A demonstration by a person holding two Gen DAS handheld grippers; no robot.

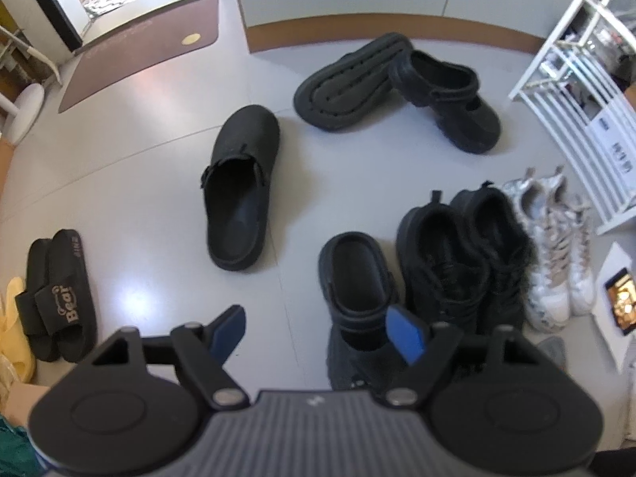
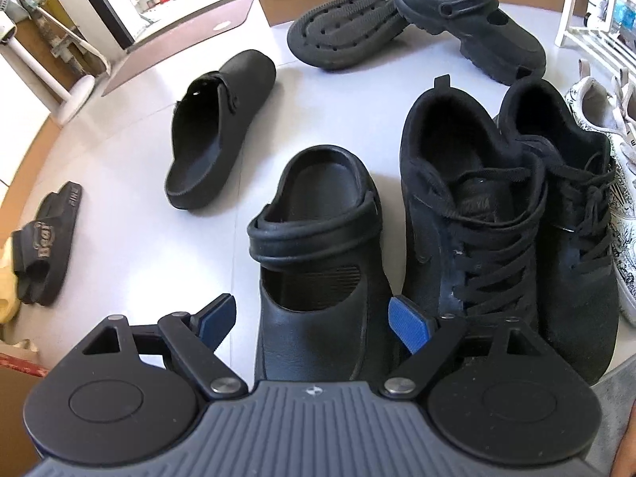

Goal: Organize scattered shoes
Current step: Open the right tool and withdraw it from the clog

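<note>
1. The left gripper points steeply down at the pale floor, its blue-padded jaws spread wide with nothing between them; the right-hand pad overlaps the near black clog in the view, though contact cannot be told.
2. The right gripper likewise stands wide and grips nothing; the near black clog lies upright between and beyond its pads, toe toward the camera, with neither pad seen pressing on it.
3. Just right of that clog stands a pair of black lace-up shoes, side by side and touching each other.
4. Further right, beside them, a pair of white patterned sneakers sits near the foot of a white rack.
5. Left of the near clog and well apart from it, a black backless slip-on lies upright alone on the floor.
6. At the far side, two more black clogs meet: one overturned, sole up, the other upright and leaning against it.
7. At the far left edge, black "Bear" slides are stacked beside a yellow slipper.
8. A brown doormat lies in the far left corner by a doorway.
</note>
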